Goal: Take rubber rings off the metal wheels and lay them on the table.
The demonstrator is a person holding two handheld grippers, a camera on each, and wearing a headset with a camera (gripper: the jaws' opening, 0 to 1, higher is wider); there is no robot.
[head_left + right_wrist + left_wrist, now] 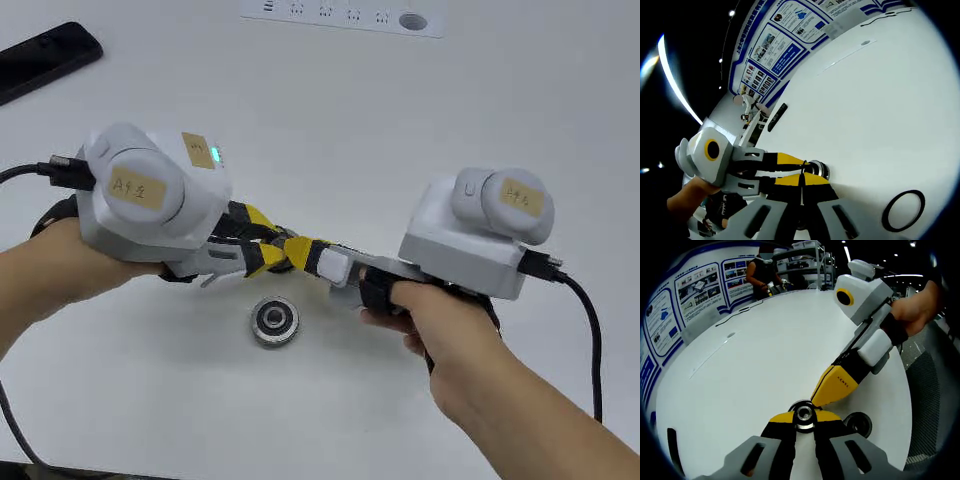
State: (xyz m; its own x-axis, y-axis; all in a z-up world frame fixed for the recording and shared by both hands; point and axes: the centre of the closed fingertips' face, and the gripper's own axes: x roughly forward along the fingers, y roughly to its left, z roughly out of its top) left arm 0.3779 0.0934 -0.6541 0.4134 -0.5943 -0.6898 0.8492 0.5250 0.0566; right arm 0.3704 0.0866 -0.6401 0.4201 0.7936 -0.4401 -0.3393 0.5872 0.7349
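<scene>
Left gripper (805, 420) clamps a metal wheel (804, 413); right gripper (801, 179), jaws together, meets its rim; second wheel (274, 321) on tabletop (400, 130).

In the head view the crossed jaws of the left tool (272, 250) and right tool (295, 252) hide what they meet on at frame centre; the phone (45, 58) at upper left and power strip (340, 15) at top are cut by the edge. In the left gripper view, jaw tips partly cover the metal wheel (804, 416) at lower centre and a second wheel (858, 424) at lower right.
</scene>
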